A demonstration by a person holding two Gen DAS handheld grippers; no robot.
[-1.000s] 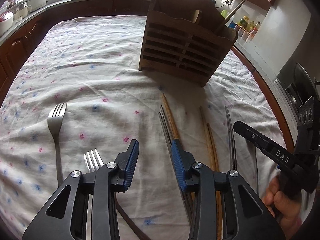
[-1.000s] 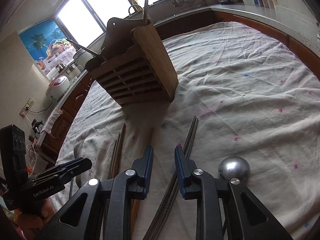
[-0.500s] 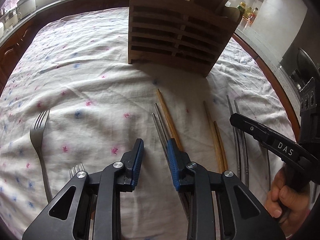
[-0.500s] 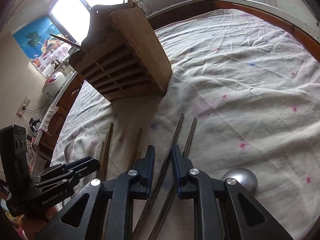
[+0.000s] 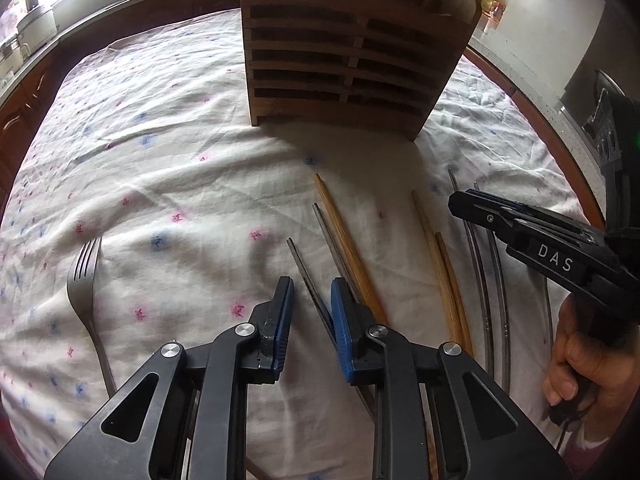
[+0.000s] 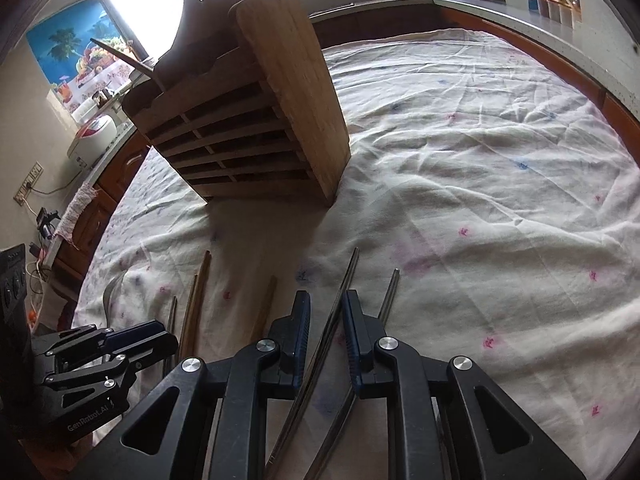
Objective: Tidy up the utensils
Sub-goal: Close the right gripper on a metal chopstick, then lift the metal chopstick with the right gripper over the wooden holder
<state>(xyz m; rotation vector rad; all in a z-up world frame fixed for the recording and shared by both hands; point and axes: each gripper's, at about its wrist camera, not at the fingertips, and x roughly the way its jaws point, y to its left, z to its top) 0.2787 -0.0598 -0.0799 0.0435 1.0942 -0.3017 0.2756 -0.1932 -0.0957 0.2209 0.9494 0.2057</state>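
Observation:
A slatted wooden utensil holder (image 5: pixel 352 60) (image 6: pixel 248 132) stands upright on the flowered tablecloth (image 5: pixel 168 168). In front of it lie several metal and wooden chopsticks. My left gripper (image 5: pixel 310 300) hangs low over a thin metal chopstick (image 5: pixel 304 268). Its jaws are closing with that stick between them, and a gap still shows beside the pads. My right gripper (image 6: pixel 326 320) straddles another metal chopstick (image 6: pixel 344 280), its pads apart and not pressing. A second metal chopstick (image 6: pixel 388 296) lies just right of it. Each gripper shows in the other's view, the right gripper (image 5: pixel 464 200) and the left gripper (image 6: pixel 160 336).
A fork (image 5: pixel 82 276) lies at the left of the cloth. Wooden chopsticks (image 5: pixel 348 248) (image 5: pixel 440 272) lie between the two grippers, and two curved metal ones (image 5: pixel 480 272) under the right gripper. A hand (image 5: pixel 576 364) holds the right tool. Kitchen counters (image 6: pixel 520 8) ring the table.
Both grippers have come forward and lower toward the chopsticks, and their jaws have narrowed. The near fork and the round metal bowl have dropped out of view. The holder looms closer.

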